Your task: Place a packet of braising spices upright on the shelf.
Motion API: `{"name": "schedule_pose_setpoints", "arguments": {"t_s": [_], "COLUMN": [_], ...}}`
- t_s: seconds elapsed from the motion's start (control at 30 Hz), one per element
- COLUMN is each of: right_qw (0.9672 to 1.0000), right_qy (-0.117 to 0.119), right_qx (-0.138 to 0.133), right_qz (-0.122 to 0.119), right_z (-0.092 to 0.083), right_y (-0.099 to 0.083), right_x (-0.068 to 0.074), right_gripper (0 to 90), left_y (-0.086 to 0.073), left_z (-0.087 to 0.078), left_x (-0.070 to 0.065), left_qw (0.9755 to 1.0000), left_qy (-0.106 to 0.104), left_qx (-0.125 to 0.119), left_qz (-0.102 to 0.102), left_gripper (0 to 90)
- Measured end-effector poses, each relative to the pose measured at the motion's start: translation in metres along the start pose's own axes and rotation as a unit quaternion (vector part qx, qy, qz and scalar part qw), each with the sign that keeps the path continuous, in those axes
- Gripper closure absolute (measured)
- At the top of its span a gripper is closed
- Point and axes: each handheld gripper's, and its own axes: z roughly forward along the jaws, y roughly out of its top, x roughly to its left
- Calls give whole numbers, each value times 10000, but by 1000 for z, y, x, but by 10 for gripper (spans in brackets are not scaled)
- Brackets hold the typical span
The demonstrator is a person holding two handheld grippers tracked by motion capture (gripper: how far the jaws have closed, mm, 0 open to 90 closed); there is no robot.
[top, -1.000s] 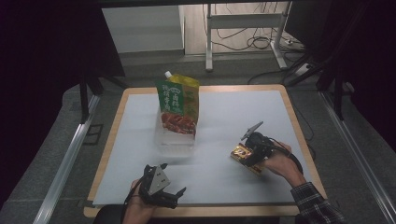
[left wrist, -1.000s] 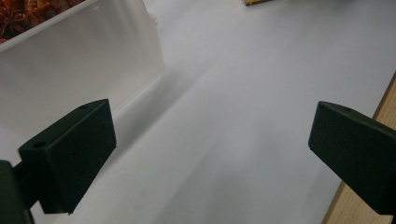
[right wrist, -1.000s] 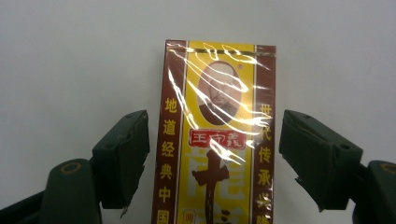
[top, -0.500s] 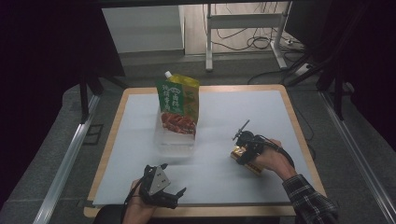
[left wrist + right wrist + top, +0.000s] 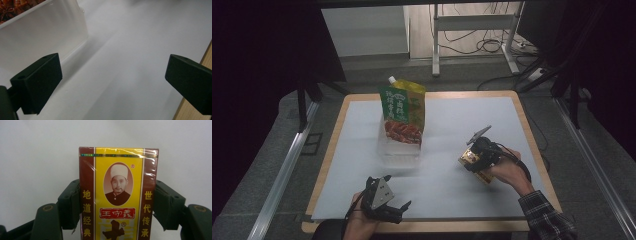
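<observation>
A yellow and maroon box point(image 5: 118, 195) with a portrait and red characters stands between the jaws of my right gripper point(image 5: 116, 205). The pads press on its two long sides, and the jaws have just been closing on it. From above, the right gripper point(image 5: 476, 156) holds the box point(image 5: 472, 167) just over the white mat at the right. My left gripper point(image 5: 398, 209) rests near the table's front edge, open with nothing between its jaws point(image 5: 112, 85). A green spouted pouch point(image 5: 403, 112) stands upright in a clear plastic container point(image 5: 399, 150) at the middle of the mat.
The clear container point(image 5: 37, 32) lies just ahead and left of the left jaws. A wooden table edge point(image 5: 206, 57) borders the white mat point(image 5: 462, 115). Dark frames, rails and cables surround the table on the floor.
The right hand has shifted and tilted slightly with the box between its jaws. The left hand, the pouch and the container have stayed where they were.
</observation>
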Motion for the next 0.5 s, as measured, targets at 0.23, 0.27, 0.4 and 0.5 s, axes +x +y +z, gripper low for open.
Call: {"name": "schedule_pose_setpoints", "arguments": {"t_s": [0.23, 0.27, 0.4, 0.5], "right_qw": [9975, 9967, 9933, 9903], "right_qy": [-60, -73, -95, -93], "right_qx": [-695, -797, -1140, -1379], "right_qz": [89, 100, 150, 154], "right_z": [-14, -16, -21, -25], "right_y": [-2, -3, -3, -3], "right_x": [-1, -1, -1, 1], "right_gripper": [319, 319, 320, 320], "left_y": [0, 0, 0, 0], "left_z": [0, 0, -1, -1], "left_x": [0, 0, 0, 0], "left_qw": [10000, 10000, 10000, 10000], "left_qy": [15, 14, 23, 39], "left_qx": [-11, -12, -15, -24], "left_qz": [-6, -8, -9, -8], "left_gripper": [6, 6, 6, 6]}}
